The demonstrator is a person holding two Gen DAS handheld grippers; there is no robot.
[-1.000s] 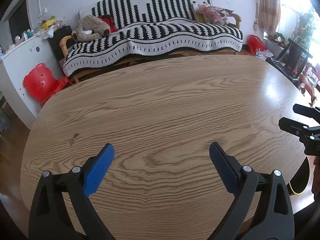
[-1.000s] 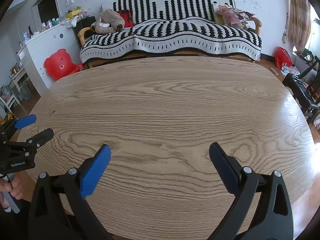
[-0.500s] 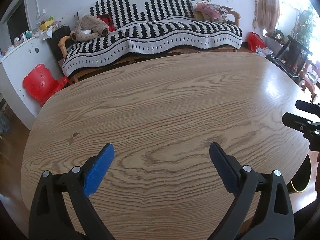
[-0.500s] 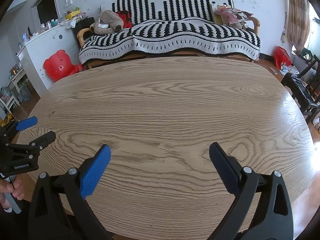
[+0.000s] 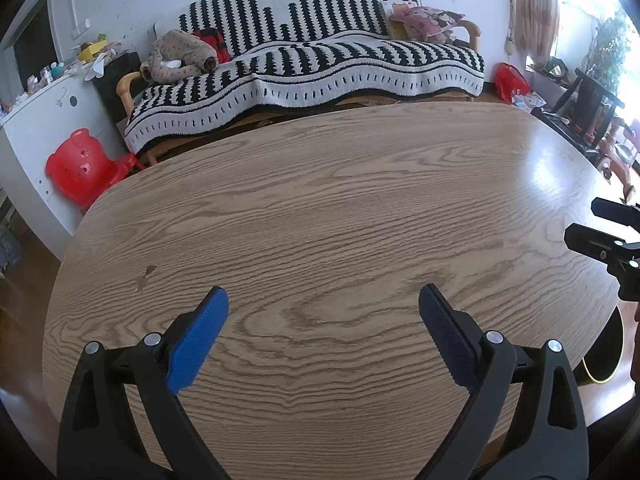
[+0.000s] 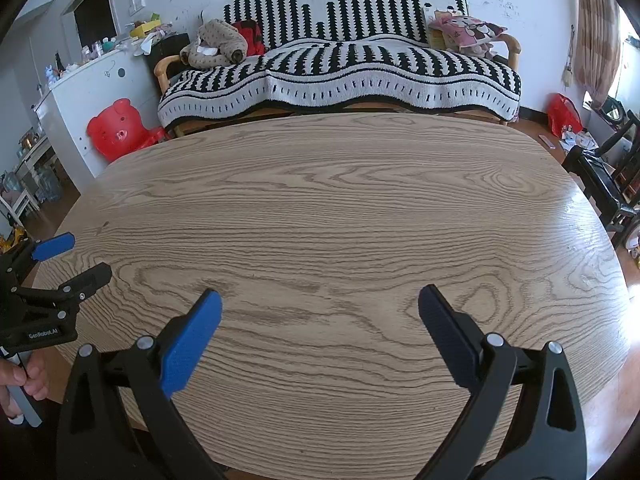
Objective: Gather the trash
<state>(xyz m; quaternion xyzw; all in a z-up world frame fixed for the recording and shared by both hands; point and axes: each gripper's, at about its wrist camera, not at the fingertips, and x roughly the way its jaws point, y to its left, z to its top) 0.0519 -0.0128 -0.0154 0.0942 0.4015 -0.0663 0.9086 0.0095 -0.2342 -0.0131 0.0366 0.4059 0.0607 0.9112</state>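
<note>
No trash shows on the oval wooden table (image 5: 340, 208) in either view (image 6: 340, 208). My left gripper (image 5: 322, 300) is open and empty, held over the table's near left part; it also shows at the left edge of the right wrist view (image 6: 76, 256). My right gripper (image 6: 320, 300) is open and empty over the table's near right part; its black fingers show at the right edge of the left wrist view (image 5: 584, 220). A dark bin with a yellow rim (image 5: 604, 356) stands on the floor past the table's right edge.
A sofa with a black-and-white striped cover (image 6: 340, 68) stands beyond the table. A red bear-shaped chair (image 6: 118, 128) and a white cabinet (image 6: 84, 92) are at the left. A dark chair (image 6: 604, 176) and a red bag (image 6: 564, 114) are at the right.
Both grippers stay open and empty. The left view has shifted slightly; the right gripper's fingers sit a little lower and further right in it.
</note>
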